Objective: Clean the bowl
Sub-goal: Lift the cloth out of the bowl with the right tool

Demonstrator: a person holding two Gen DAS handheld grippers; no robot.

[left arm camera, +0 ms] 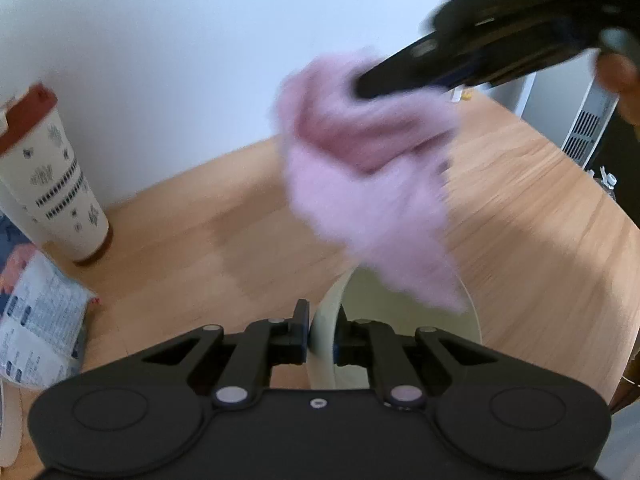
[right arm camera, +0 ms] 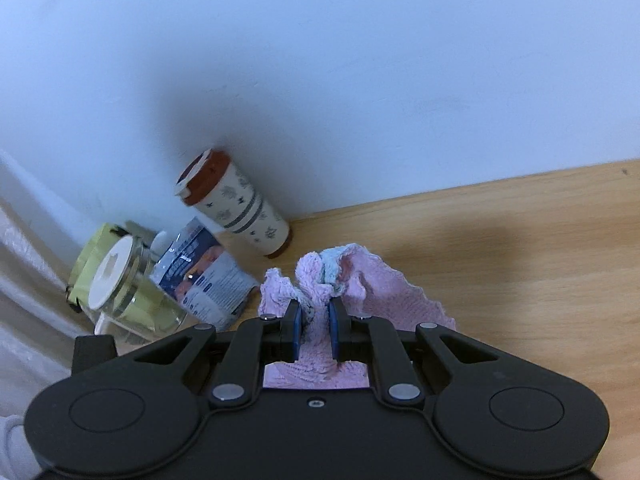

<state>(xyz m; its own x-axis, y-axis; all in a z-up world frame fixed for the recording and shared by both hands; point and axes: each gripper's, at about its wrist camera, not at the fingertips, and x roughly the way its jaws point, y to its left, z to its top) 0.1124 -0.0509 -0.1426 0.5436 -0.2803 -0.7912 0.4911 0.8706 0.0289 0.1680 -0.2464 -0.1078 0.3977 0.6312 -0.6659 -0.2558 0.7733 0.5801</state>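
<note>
My left gripper [left arm camera: 322,320] is shut on the rim of a cream bowl [left arm camera: 324,340], which tilts up off the wooden table [left arm camera: 200,220]. A fluffy pink cloth [left arm camera: 372,184] hangs blurred over the bowl's opening, pinched in my right gripper [left arm camera: 360,84], which reaches in from the upper right. In the right wrist view my right gripper [right arm camera: 316,312] is shut on that pink cloth [right arm camera: 384,288], which bunches up between the blue pads and shows a pale blue patch. The bowl lies out of sight in this view.
A patterned tumbler [left arm camera: 56,184] with a brown lid stands by the white wall, also seen as the tumbler [right arm camera: 236,204]. Next to it lie a printed packet [right arm camera: 204,280], a glass jar [right arm camera: 128,288] with a white lid, and a yellow-green pouch. A person's hand [left arm camera: 616,76] shows at the upper right.
</note>
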